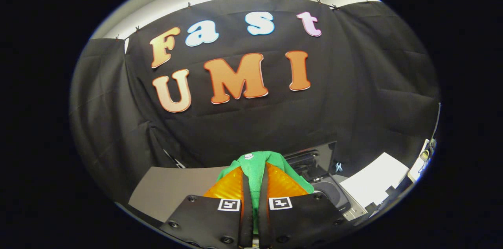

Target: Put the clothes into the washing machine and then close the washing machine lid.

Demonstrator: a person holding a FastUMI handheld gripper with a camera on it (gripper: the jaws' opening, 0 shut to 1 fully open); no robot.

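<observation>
A green garment [255, 170] with a small white button near its top is pinched between my two fingers and held up in the air. My gripper [254, 186] is shut on it, with cloth bunching out above and to the right of the fingertips. Beyond the fingers and to the right stands the washing machine [334, 198], with its dark lid [314, 156] raised upright at the back. Its opening is mostly hidden behind the garment and the gripper.
A grey-brown table top [169, 190] lies to the left, below the gripper. A white flat surface [375, 184] sits to the right of the washing machine. Black cloth walls close in the back and both sides.
</observation>
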